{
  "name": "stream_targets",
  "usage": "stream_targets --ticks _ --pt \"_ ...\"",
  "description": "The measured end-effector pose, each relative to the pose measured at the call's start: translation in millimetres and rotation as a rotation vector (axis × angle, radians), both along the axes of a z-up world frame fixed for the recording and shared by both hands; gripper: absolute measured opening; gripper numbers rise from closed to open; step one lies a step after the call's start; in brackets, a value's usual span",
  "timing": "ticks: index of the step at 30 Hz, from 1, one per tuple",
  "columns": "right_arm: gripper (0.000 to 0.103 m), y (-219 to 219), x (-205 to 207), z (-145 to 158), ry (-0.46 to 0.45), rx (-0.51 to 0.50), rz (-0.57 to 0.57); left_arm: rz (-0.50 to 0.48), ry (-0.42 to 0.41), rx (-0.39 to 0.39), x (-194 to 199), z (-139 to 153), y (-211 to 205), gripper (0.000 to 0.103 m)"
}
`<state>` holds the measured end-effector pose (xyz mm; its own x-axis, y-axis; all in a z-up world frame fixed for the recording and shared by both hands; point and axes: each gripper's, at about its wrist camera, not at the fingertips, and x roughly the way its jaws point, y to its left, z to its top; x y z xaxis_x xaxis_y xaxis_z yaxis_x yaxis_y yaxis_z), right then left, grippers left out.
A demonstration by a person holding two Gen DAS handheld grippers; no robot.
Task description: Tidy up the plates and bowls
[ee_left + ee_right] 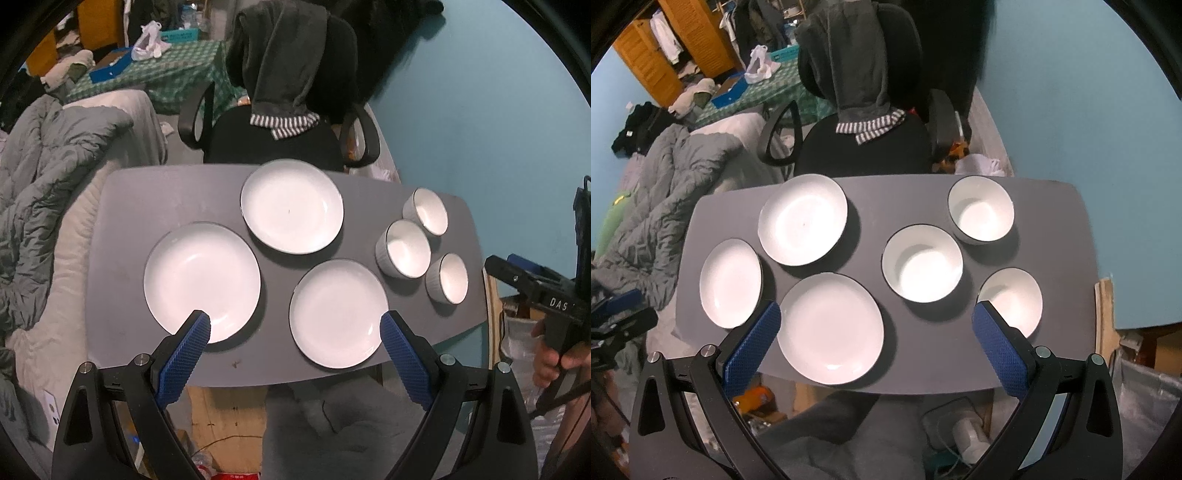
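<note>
- 6 white dishes with dark rims sit on the grey table (155, 206), none stacked, each with nothing in it.
- 3 are plates, on the left half: left plate (202, 282) toward the left edge, far plate (291, 206) at the far side, near plate (338, 314) close to the front edge. They lie near one another but apart.
- 3 are bowls, on the right half: far bowl (980, 209) near the far right corner, middle bowl (922, 263) toward the table's middle, near bowl (1012, 301) toward the front right. All stand upright, with narrow gaps between them.
- Left gripper (295, 328) hangs above the front edge with its blue-padded fingers (184, 356) spread wide and nothing between them; in its own view the tips frame the left and near plates.
- Right gripper (877, 319) likewise hangs over the front edge, fingers (999, 350) spread wide and holding nothing; its right tip overlaps the near bowl in the view, but whether they touch cannot be told.
- Beyond the table stands a black office chair (864, 147) with a grey garment (849, 66) draped over its back.
- To the left lies a grey quilt (48, 177).
</note>
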<state>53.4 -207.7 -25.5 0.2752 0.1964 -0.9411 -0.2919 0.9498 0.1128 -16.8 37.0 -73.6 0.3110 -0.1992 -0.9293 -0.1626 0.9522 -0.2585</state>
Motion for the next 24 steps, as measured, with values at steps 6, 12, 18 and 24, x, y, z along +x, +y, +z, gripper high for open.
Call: stream_targets --ticks 6,12,18,24 --pt "0.101 -1 0 -35 0.064 0.0 0.02 -0.031 0.033 0.014 3 -34 -3 0.094" --pt "0.101 2 -3 -74 0.122 -0.002 0.031 -0.067 0.043 0.026 6 -69 -10 0.094" --pt "0.101 3 -3 -106 0.17 0.019 0.019 -0.078 0.068 0.042 3 -102 -19 0.094" --pt "0.101 9 -6 -137 0.188 0.003 0.062 -0.077 0.1 0.026 2 -129 -24 0.094"
